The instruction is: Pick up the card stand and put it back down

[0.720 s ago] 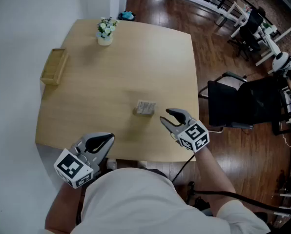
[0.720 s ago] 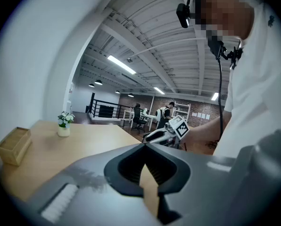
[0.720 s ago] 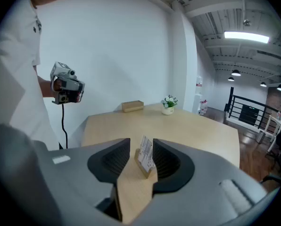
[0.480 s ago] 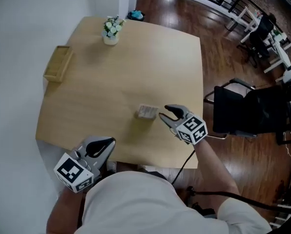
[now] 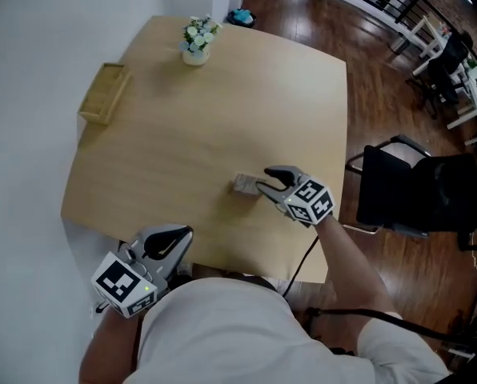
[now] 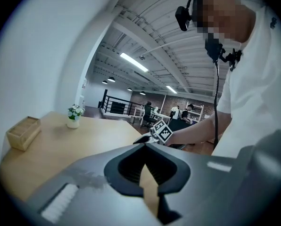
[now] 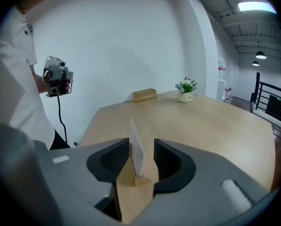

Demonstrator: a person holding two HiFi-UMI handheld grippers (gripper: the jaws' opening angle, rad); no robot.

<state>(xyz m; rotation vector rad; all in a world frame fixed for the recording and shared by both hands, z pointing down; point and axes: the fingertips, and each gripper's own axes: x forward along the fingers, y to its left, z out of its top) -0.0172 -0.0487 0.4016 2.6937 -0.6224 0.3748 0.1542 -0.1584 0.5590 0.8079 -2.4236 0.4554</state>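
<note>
**Card stand on the counter, bracketed by the open right hand-held gripper**

Head view: The pale wooden counter (image 5: pixel 182 126) is broad, with rounded corners. The small card stand (image 5: pixel 243 184), a light wood block carrying a pale card, sits on the counter toward its near right part. The right hand-held gripper (image 5: pixel 262 182) lies low at the stand's right side, its grey jaws spread and reaching around it. The left hand-held gripper (image 5: pixel 168 242) hovers at the counter's near edge, well apart from the stand. At the far side stand a small white pot of white flowers (image 5: pixel 196 38) and an oblong light wooden box (image 5: pixel 104 94). A black office chair (image 5: pixel 418 192) is off to the right on the dark wood floor.

Left gripper view: The jaw tips meet at the front, pressed together with nothing between them. The right hand-held gripper shows beyond them; the stand cannot be made out here.

Right gripper view: The stand sits squarely between the spread jaws. Its base is a short block of light wood, and a thin white card rises from it, tilted slightly left. A gap shows on the right side; on the left the card is close to the pad, and I cannot tell whether they touch. The base rests on the counter.
</note>
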